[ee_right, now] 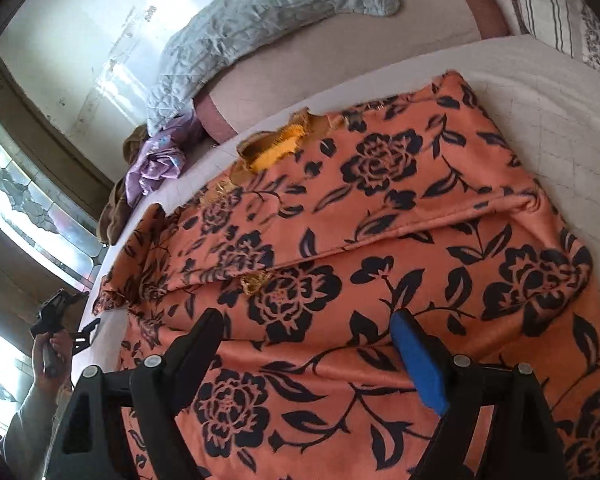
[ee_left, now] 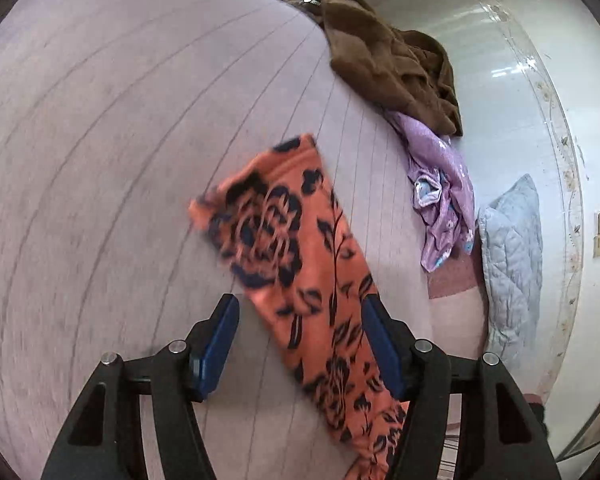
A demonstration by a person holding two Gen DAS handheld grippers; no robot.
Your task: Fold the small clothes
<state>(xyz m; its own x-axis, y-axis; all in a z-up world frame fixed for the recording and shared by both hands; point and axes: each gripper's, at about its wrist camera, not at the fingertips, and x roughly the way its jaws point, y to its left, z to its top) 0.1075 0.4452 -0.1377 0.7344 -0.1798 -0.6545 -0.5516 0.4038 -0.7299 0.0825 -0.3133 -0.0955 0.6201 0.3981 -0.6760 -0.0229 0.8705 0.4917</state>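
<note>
the orange floral garment [ee_right: 380,264] is lying spread on the pale bedsheet [ee_left: 100,160], a fold ridge running across its middle. the right gripper [ee_right: 308,332] is hovering just above the garment's near part, its jaws spread wide and pinching nothing. the left gripper [ee_left: 300,320] is hanging over a narrow end of the garment, jaws spread apart with the cloth passing between them untouched. beyond the garment, at the bed's edge, a brown garment [ee_left: 388,52] and a purple garment [ee_left: 444,188] are sitting heaped together.
</note>
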